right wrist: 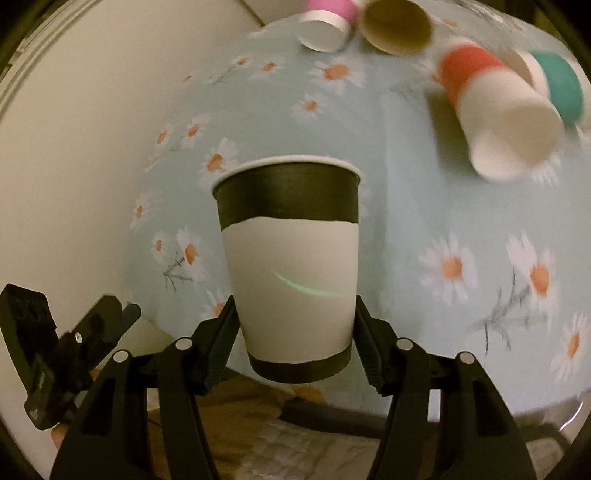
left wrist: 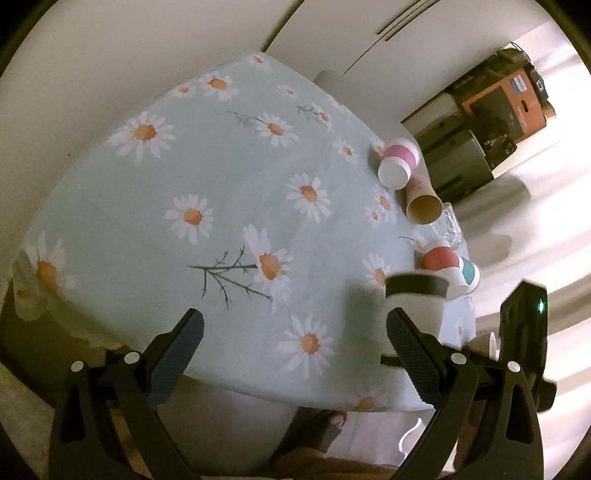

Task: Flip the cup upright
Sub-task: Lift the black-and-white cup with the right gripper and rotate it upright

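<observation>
A white paper cup with dark bands (right wrist: pixel 291 266) stands mouth up between the fingers of my right gripper (right wrist: pixel 291 332), which is shut on its lower half and holds it above the near edge of the daisy-print table (right wrist: pixel 424 221). The same cup shows in the left wrist view (left wrist: pixel 415 299), behind my left gripper's right finger. My left gripper (left wrist: pixel 293 332) is open and empty over the table's near edge. The right gripper's body (left wrist: pixel 524 317) shows at the right of that view.
Several paper cups lie on their sides at the table's far side: pink (right wrist: pixel 328 18), brown (right wrist: pixel 397 24), red and white (right wrist: pixel 495 110), teal (right wrist: pixel 561 81). A clear glass (left wrist: pixel 448 225) stands among them. Boxes (left wrist: pixel 491 107) sit on the floor beyond.
</observation>
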### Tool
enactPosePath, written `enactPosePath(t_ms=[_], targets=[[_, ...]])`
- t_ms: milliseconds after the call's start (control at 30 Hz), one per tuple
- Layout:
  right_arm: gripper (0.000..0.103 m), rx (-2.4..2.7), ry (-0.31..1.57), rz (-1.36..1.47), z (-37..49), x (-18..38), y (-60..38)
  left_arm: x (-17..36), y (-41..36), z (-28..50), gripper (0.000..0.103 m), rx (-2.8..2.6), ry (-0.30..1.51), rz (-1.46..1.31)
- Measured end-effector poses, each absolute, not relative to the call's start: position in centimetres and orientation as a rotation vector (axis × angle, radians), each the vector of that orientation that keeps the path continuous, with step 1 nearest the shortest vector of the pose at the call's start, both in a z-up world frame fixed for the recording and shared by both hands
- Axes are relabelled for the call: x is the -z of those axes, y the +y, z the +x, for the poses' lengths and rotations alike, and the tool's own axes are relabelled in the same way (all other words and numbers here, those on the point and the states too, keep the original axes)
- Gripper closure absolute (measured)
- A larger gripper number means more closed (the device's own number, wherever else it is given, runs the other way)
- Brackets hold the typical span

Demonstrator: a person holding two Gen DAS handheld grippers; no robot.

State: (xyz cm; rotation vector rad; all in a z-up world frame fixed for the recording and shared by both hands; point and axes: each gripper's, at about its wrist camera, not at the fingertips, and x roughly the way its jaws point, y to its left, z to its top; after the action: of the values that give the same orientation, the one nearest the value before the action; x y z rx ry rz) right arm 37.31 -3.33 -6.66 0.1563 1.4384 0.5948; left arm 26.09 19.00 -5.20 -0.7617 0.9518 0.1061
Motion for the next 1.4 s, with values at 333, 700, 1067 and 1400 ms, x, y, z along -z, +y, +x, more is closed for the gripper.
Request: enactPosePath(t_ms=[333, 700, 1067, 1400], targets=[[0.042, -0.506, 1.44, 0.188, 35.8, 7.2, -5.4, 6.0, 18.0, 26.6, 0.007, -0.091, 0.982, -0.738], [0.027, -0.501, 1.345, 0.186, 34.0, 4.3, -7.2, 6.5, 16.3, 27.2, 0.007, -0.089, 1.012, -0.657], [0.027, -0.528, 1.061, 0.162, 27.1, -1.0, -14.8, 4.4, 10.9, 28.9, 0.007, 0.054, 1.069, -0.472], [0.027, -0.612, 0.991, 0.189, 27.1, -1.2, -16.9, 3.4, 7.9, 31.4, 0.007, 0.008, 1.176, -0.408]])
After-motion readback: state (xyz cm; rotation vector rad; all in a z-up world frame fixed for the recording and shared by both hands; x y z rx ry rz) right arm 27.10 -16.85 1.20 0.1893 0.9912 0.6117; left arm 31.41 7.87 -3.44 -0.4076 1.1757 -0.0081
